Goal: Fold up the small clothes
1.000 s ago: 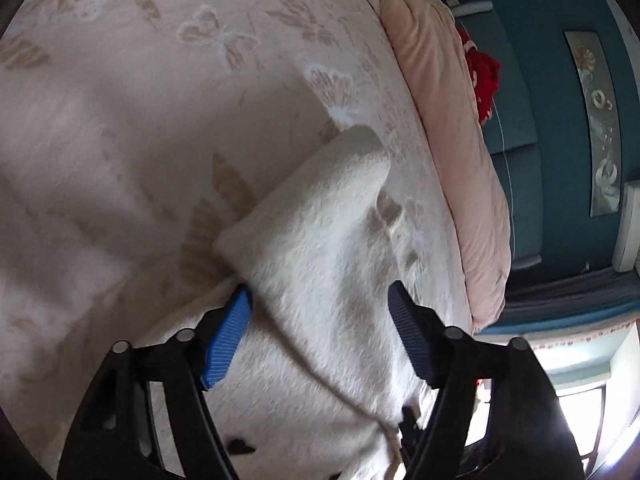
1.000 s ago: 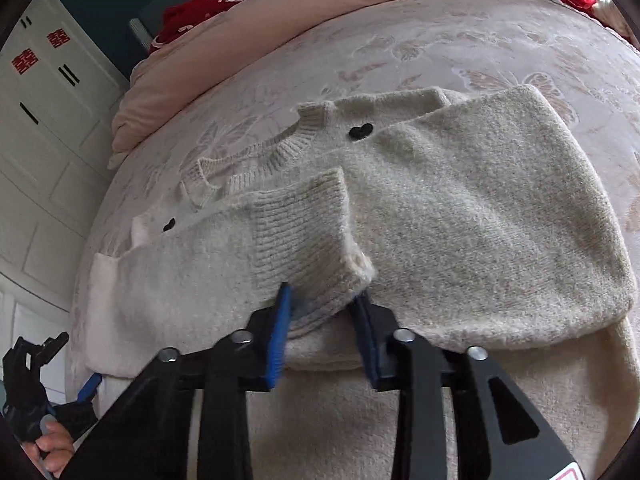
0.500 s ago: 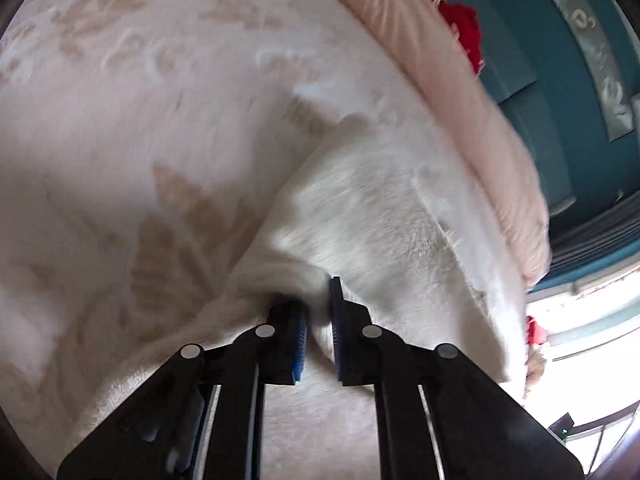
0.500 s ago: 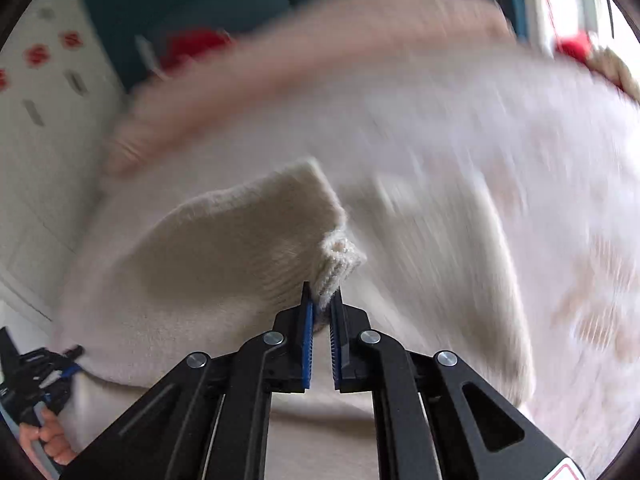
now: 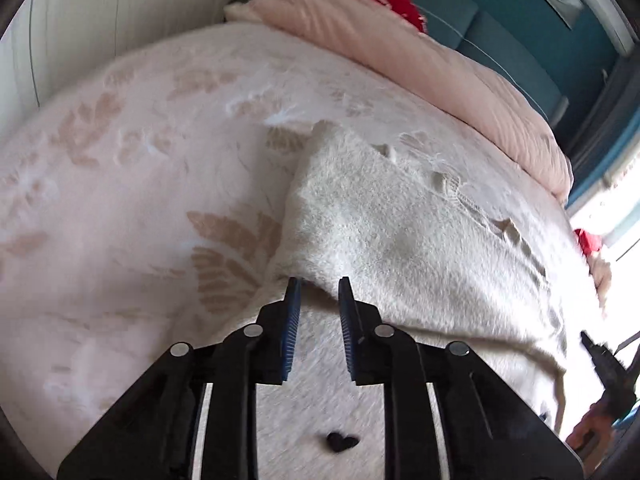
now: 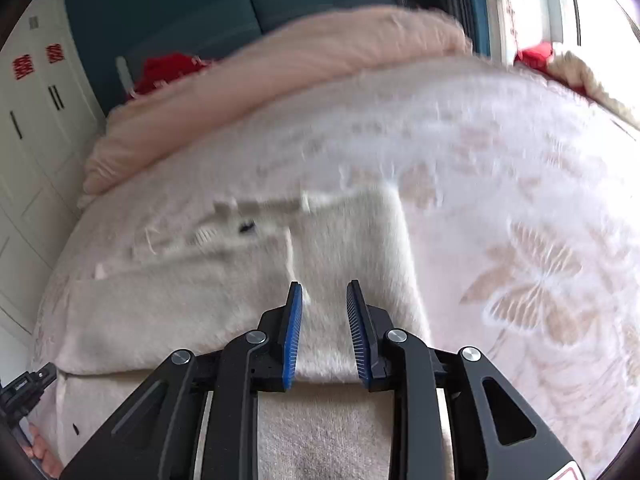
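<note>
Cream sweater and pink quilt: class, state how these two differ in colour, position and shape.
The cream sweater is off-white and fuzzy; the pink quilt is peach and smoother. The sweater lies flat, folded, mid-bed near both grippers; the quilt is bunched in a long roll along the bed's far edge. Both rest on the floral bedspread.

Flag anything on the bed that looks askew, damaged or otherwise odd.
Nothing looks damaged or spilled. The cream sweater lies folded over itself on the butterfly-print blanket, with its folded edge running slightly diagonal. Both the left gripper and right gripper are open above it.

Sweater (image 5: 400, 240) lies on bedspread (image 5: 120, 200); duvet (image 5: 400, 52) behind (apparently bunched).
</note>
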The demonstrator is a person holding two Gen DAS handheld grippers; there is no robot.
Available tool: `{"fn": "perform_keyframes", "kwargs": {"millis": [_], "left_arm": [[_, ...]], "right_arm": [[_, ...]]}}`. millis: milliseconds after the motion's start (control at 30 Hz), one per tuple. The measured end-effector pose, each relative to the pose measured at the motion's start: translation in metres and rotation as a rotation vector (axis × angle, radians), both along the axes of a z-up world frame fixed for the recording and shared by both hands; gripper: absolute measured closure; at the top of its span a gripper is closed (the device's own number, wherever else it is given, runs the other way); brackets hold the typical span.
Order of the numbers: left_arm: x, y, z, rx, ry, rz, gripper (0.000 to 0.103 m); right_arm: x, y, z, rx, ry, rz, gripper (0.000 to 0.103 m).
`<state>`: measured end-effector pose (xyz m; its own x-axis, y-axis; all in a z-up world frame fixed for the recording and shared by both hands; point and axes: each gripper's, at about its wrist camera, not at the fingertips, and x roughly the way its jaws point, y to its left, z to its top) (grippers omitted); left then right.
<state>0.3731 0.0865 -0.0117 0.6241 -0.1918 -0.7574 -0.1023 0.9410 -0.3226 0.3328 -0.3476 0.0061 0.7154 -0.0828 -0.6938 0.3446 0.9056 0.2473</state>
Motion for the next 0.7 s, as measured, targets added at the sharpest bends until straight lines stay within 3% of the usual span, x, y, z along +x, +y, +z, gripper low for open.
{"fn": "perform_keyframes", "kwargs": {"millis": [100, 167, 233, 333, 400, 500, 533, 600, 633, 700], "left_arm": [[0.010, -0.003, 0.027, -0.007, -0.046, 0.002, 0.081], [0.030, -0.014, 0.034, -0.015, -0.051, -0.001, 0.069], [0.060, -0.031, 0.027, -0.017, -0.020, -0.023, 0.066], [0.102, -0.051, -0.009, 0.086, 0.097, -0.042, 0.067], [0.114, -0.051, -0.034, 0.134, 0.177, -0.036, 0.066], [0.104, -0.046, -0.033, 0.131, 0.105, -0.045, 0.066], [0.103, -0.046, -0.035, 0.135, 0.102, -0.054, 0.066], [0.102, -0.046, -0.038, 0.147, 0.089, -0.066, 0.066], [0.101, -0.047, -0.037, 0.147, 0.085, -0.065, 0.066], [0.095, -0.044, -0.031, 0.132, 0.093, -0.051, 0.068]], "right_arm": [[0.031, 0.014, 0.020, -0.003, -0.013, 0.091, 0.099], [0.061, 0.030, 0.020, -0.010, 0.014, 0.154, 0.100], [0.094, 0.043, 0.004, -0.033, 0.084, 0.180, 0.100], [0.125, 0.042, -0.051, -0.086, 0.284, 0.153, 0.100], [0.119, 0.034, -0.055, -0.046, 0.253, 0.149, 0.103], [0.101, 0.024, -0.029, 0.081, 0.141, 0.130, 0.102], [0.097, 0.024, -0.027, 0.052, 0.120, 0.135, 0.102], [0.108, 0.027, -0.050, -0.035, 0.242, 0.145, 0.102], [0.112, 0.027, -0.062, -0.028, 0.282, 0.163, 0.102], [0.098, 0.023, -0.044, 0.005, 0.231, 0.136, 0.101]]}}
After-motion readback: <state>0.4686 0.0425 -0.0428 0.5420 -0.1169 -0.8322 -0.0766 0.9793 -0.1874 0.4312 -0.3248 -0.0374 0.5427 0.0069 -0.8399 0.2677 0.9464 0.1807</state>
